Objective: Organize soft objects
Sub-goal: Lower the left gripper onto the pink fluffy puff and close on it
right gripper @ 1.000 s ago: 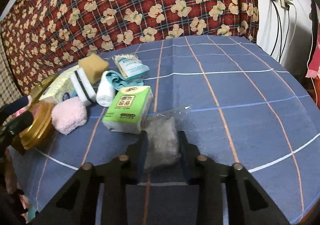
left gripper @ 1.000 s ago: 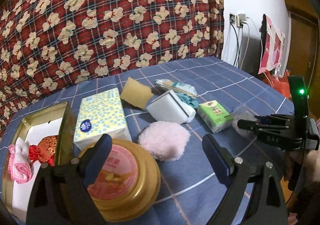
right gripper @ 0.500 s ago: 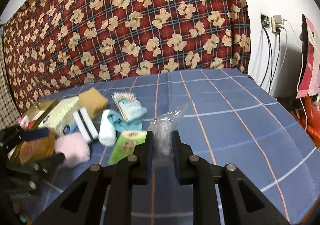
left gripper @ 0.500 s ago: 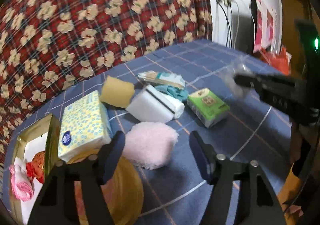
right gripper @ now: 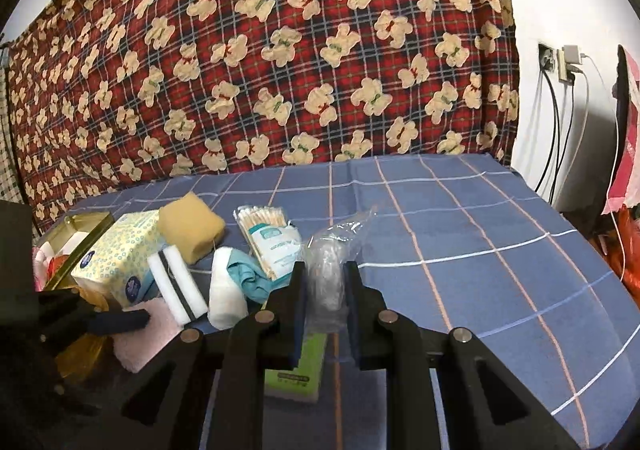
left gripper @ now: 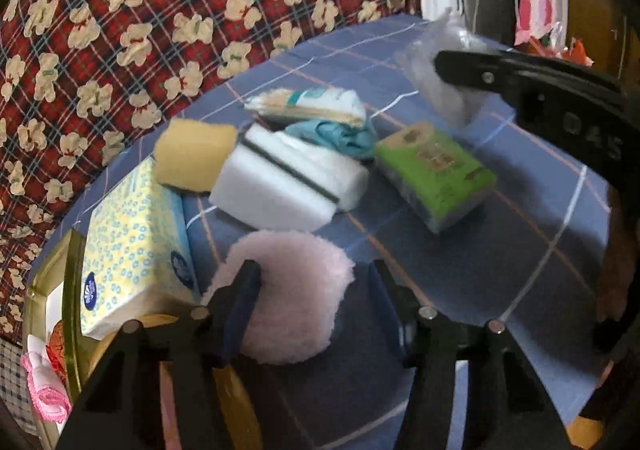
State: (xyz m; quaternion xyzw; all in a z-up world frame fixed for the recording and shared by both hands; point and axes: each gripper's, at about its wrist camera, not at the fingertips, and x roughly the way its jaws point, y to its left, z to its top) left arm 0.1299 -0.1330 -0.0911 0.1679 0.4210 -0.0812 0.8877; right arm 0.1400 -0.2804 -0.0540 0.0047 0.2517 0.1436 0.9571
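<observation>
A pink fluffy pad (left gripper: 288, 278) lies on the blue checked tablecloth (left gripper: 500, 250) between the jaws of my left gripper (left gripper: 314, 292). The jaws are closing. The left finger overlaps the pad's edge and the right finger stands clear of it. In the right wrist view one of its fingers (right gripper: 120, 320) reaches over the pad (right gripper: 148, 330). My right gripper (right gripper: 326, 290) is shut on a clear plastic bag (right gripper: 328, 266) and holds it above the table. The same bag (left gripper: 444, 70) shows at the left wrist view's upper right.
Clustered behind the pad are a yellow tissue pack (left gripper: 132, 246), a yellow sponge (left gripper: 192, 154), a white sponge (left gripper: 280, 186), a teal cloth (left gripper: 336, 134), cotton swabs (left gripper: 308, 106) and a green tissue pack (left gripper: 436, 170). A gold tin (left gripper: 72, 290) stands at the left.
My left gripper came forward and down over the pink pad, its jaws narrowing. My right gripper shut on the clear bag and lifted it off the table.
</observation>
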